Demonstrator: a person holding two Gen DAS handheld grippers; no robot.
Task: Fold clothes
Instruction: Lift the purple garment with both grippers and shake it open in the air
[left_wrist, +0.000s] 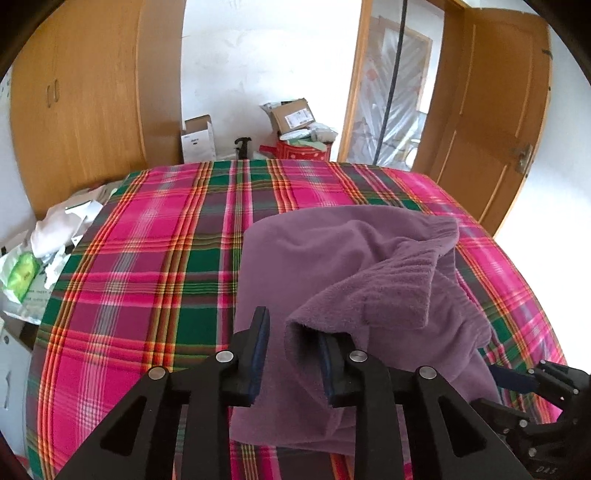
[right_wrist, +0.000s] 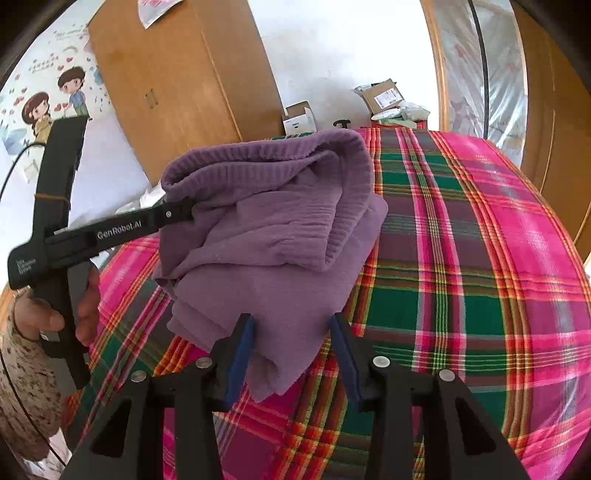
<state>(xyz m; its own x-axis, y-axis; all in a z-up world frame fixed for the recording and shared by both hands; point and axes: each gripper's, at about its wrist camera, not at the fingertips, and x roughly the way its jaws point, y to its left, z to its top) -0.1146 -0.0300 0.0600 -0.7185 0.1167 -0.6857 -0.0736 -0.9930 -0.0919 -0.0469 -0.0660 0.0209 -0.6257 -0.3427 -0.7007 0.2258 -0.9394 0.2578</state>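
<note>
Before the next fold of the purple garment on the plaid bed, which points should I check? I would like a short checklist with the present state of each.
1. Purple garment rests fully on the plaid bedcover: ok.
2. Right gripper jaws apart, not pressing the corner between them: ok.
3. Left gripper free of cloth: not ok, a fold drapes over one jaw.
4. Garment lies flat: not ok, its ribbed hem is bunched up.
5. Room on the bedcover beside the garment: ok.
6. Sleeves tucked in: cannot tell.

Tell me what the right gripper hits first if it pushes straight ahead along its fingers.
Probably the purple garment: its folded corner already lies between the open fingers of the right gripper, on the plaid bedcover. Depth is hard to judge.
</note>
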